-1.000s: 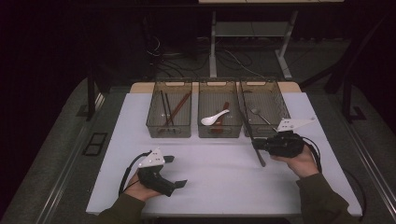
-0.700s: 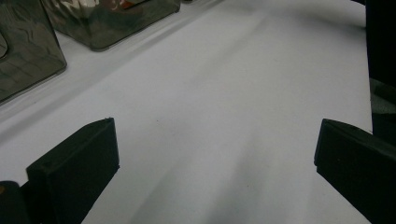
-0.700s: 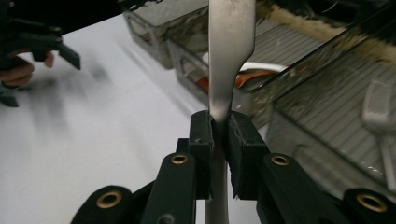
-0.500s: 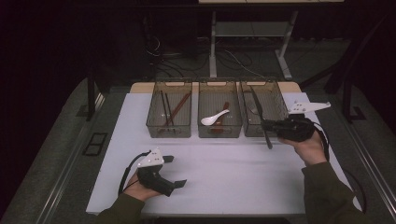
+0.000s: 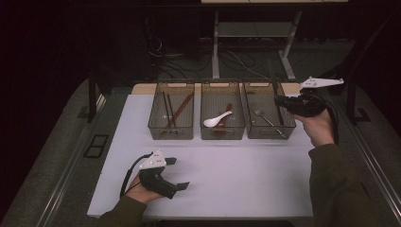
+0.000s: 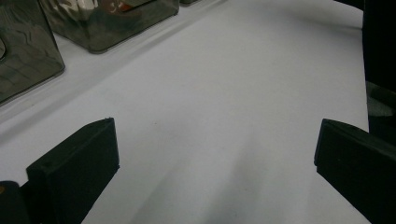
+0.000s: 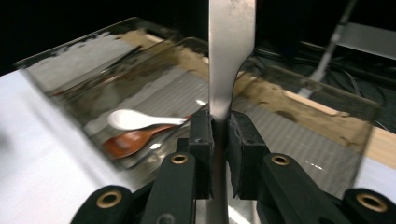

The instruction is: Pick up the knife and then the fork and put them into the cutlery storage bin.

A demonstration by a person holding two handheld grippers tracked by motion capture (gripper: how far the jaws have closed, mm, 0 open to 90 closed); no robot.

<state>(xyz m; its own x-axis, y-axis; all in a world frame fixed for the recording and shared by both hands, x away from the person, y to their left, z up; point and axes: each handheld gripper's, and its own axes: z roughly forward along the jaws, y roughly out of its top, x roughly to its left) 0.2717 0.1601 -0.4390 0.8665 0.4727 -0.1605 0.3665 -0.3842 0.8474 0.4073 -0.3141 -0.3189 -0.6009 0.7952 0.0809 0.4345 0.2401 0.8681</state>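
Three clear bins stand in a row in the upper middle of the high view. The left bin (image 5: 171,111) holds dark and reddish chopsticks (image 5: 176,112). The middle bin (image 5: 222,112) holds a white spoon (image 5: 217,119) lying across a reddish-brown spoon (image 5: 227,116). The right bin (image 5: 267,111) holds a metal spoon (image 5: 264,116).

The right gripper (image 7: 219,133), at the right of the high view just beside the right bin's far corner, is clenched on a flat metal utensil handle (image 7: 229,56); its pads press the narrow neck, and the handle rises to the top of the right gripper view. Which utensil it is cannot be told.

The left gripper (image 5: 177,174) sits at the lower left of the high view, released, its jaws wide apart over the bare white table (image 5: 246,170) with nothing between them.

White surface lies open between the bins and the table's near edge.
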